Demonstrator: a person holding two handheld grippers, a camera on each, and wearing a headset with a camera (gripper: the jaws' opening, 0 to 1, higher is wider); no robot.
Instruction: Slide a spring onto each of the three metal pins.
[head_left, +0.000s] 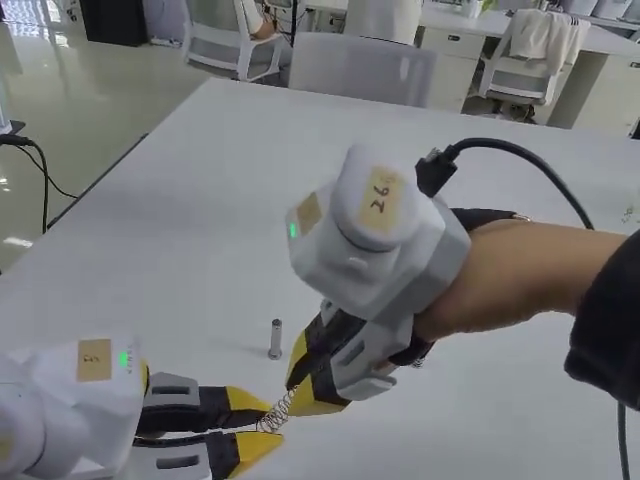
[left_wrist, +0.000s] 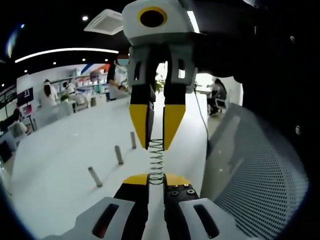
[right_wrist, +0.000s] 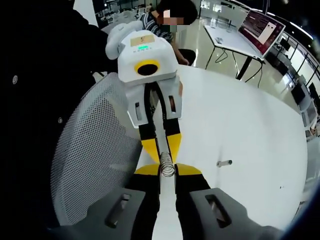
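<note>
White and broad, the bench (head_left: 200, 200) spreads under the work in an open office. Above it, clear of the surface, hangs the thin bright-steel coil spring (left_wrist: 156, 160), strung end to end between two tools. At one end of the spring the left gripper (left_wrist: 156, 179), white-bodied with black-and-yellow jaws, has its jaws drawn narrow, pinching the last coils. At the other end the matching right gripper (left_wrist: 156, 144), carried by a bare hand (head_left: 490, 285), faces it nose to nose, its jaws likewise nipped on the coils with a slim gap between the tips. Beyond the spring and off to one side of it in the left gripper view stand the three short grey metal pins (left_wrist: 119, 154), upright in a row, well apart from the spring and all bare, so none looks fitted yet. The step in hand reads as a handover or re-grip before threading. To do it well, one gripper should take the spring alone, near one end and with light pressure. The other should ease off slowly so the coils do not flick away. With the free end's bore left open, turn the spring plumb over the pin nearest it and lower it straight down.
</note>
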